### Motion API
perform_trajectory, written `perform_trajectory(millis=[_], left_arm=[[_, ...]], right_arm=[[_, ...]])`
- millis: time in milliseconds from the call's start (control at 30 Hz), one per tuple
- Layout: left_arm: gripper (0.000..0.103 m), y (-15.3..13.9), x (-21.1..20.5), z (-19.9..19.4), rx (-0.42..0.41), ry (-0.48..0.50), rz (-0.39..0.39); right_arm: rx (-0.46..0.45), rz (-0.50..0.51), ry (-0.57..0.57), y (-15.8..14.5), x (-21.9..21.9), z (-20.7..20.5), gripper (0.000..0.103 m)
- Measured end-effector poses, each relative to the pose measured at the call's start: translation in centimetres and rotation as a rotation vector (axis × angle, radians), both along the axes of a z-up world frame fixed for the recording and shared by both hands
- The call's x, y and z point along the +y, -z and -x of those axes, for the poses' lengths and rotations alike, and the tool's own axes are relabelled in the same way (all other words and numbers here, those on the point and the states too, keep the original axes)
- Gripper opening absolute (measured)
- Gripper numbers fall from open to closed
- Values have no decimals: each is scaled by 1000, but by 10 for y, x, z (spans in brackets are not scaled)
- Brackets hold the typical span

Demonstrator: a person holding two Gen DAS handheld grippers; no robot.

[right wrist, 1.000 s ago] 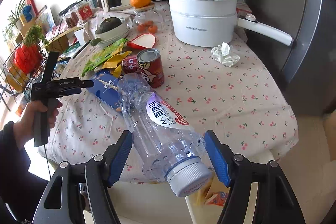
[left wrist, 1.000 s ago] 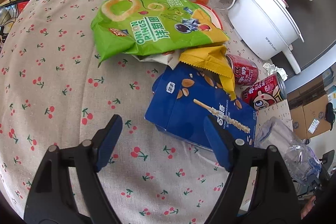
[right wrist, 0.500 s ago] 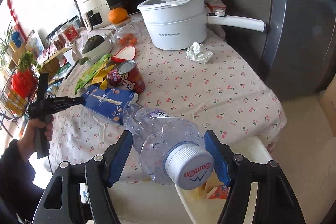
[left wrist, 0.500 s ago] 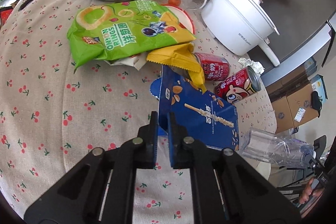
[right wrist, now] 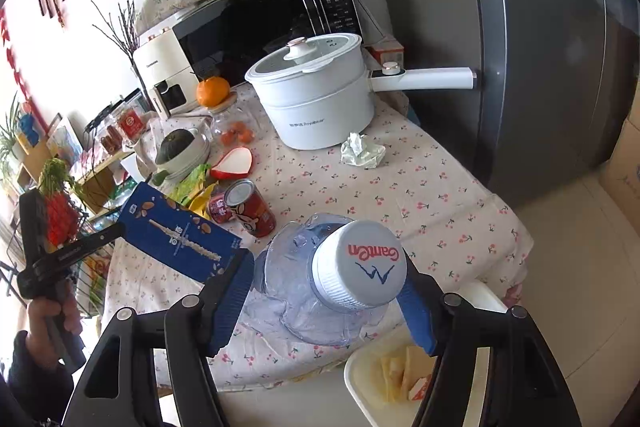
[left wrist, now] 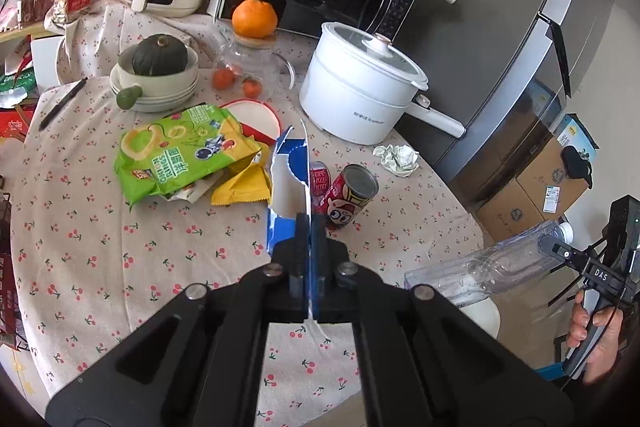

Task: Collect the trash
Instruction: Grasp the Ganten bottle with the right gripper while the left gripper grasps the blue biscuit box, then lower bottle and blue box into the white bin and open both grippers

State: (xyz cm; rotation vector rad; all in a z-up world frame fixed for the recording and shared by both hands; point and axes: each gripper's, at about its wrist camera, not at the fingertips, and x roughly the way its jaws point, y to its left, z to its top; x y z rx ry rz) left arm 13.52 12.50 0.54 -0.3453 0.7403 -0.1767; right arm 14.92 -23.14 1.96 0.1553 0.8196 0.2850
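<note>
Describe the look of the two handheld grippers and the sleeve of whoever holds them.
Both the left gripper and the right gripper have matte black angular frames with silver pivot screws and blue ribbed finger pads. The right gripper's body carries white "DAS" lettering and thin black cables. A dark sleeve covers the left wrist.

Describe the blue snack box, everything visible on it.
The blue snack box is flat, thin cardboard, printed with a coated biscuit stick and almonds. Its torn-open end shows a white inside in the left wrist view. The left gripper is shut on one edge and holds it clear of the table, tilted, beside the red cans. In the right wrist view its lower corner overlaps the right gripper's left finger.
</note>
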Motion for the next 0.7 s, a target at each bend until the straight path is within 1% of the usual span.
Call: perform_trajectory(millis=[133,333,500,567,700], left_arm=[[1,-12,-8,8,-35,22,-8],[1,-27,-35,18,-83,98,24],[1,-36,-74,24,-114,195,61],[1,-38,-94,26,-121,242,64],[1,-35,-136,29,-108,337,71]], right_arm=[[-33,37,32,-10,-5,6,70],[-72,88,98,-25,-28,19,70],[-76,157,176,-31,-52,35,70],[-69,182,206,-30,-62,43,70],[-60,247,264,-25,-82,58,70]])
